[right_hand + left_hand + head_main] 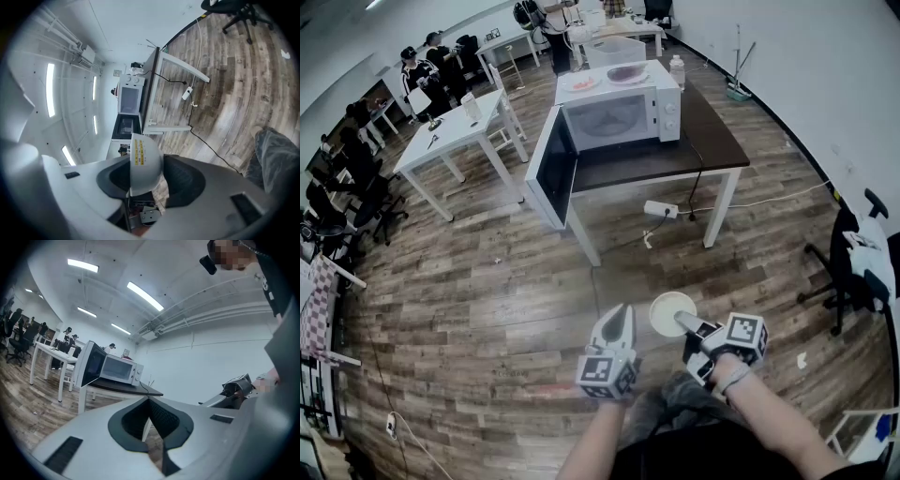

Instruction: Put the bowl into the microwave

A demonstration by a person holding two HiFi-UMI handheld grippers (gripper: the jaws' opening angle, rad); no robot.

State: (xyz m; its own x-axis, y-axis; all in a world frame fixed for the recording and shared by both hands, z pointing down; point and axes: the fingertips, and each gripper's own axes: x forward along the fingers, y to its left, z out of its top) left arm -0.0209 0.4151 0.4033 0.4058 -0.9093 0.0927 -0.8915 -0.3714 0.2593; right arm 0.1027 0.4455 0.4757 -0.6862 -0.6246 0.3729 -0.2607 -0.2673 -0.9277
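A white bowl (671, 312) hangs over the wooden floor, low in the head view, with my right gripper (683, 324) shut on its rim. In the right gripper view the bowl (145, 161) stands on edge between the jaws of the right gripper (147, 159). Just left of it, my left gripper (617, 323) is shut and holds nothing; its tips meet in the left gripper view (149, 398). The white microwave (617, 114) stands on a dark table (712, 141) ahead, its door (551, 169) swung wide open to the left. The microwave also shows far off (119, 369) (129, 101).
Two plates (626, 73) lie on top of the microwave, and a bottle (677, 70) stands beside it. A power strip (661, 209) and cable lie under the table. A white table (455, 131) and seated people are at the left, an office chair (848, 267) at the right.
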